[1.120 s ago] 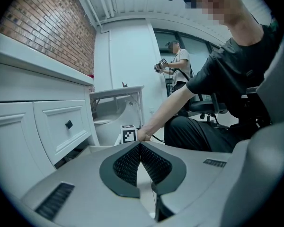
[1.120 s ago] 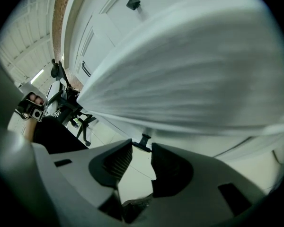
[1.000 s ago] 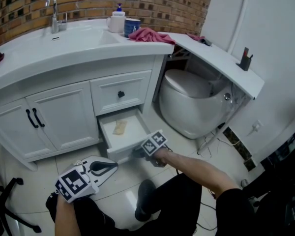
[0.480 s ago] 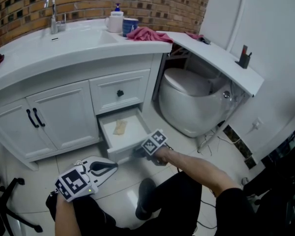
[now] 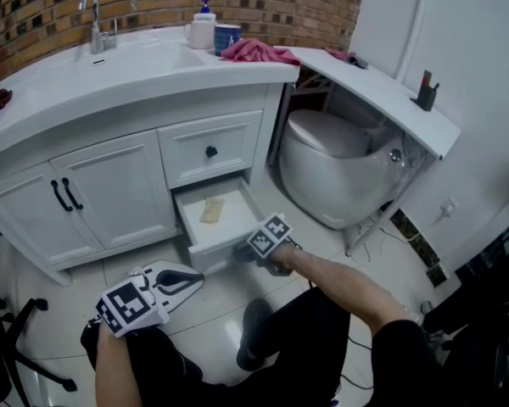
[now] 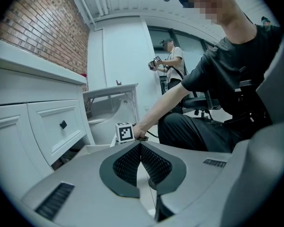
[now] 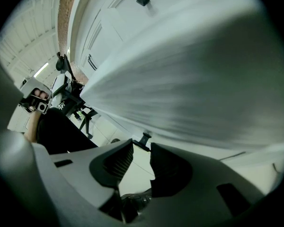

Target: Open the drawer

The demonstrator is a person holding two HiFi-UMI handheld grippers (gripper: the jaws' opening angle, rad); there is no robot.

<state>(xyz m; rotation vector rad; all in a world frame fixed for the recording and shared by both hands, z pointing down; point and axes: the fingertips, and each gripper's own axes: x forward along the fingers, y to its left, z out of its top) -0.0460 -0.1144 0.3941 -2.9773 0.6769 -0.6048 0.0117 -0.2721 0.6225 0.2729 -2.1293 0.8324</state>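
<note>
The lower drawer (image 5: 223, 237) of the white vanity stands pulled out, with a tan scrap (image 5: 209, 209) lying inside. My right gripper (image 5: 240, 257) is at the drawer's front. In the right gripper view the small dark knob (image 7: 144, 138) sits between the tips of the right gripper (image 7: 142, 145), filling the gap, and the jaws are shut on it. My left gripper (image 5: 198, 281) hovers low over the floor tiles, left of the drawer. The left gripper (image 6: 140, 145) has its pads touching and nothing between them.
Above the open drawer is a closed drawer (image 5: 210, 151), and to its left are double cabinet doors (image 5: 68, 197). A toilet (image 5: 339, 168) stands close on the right. A chair base (image 5: 17, 346) is at the lower left. My legs take up the floor below the drawer.
Only the head view has shifted a little. The drawer stands out as far as before, and both grippers keep their places.
</note>
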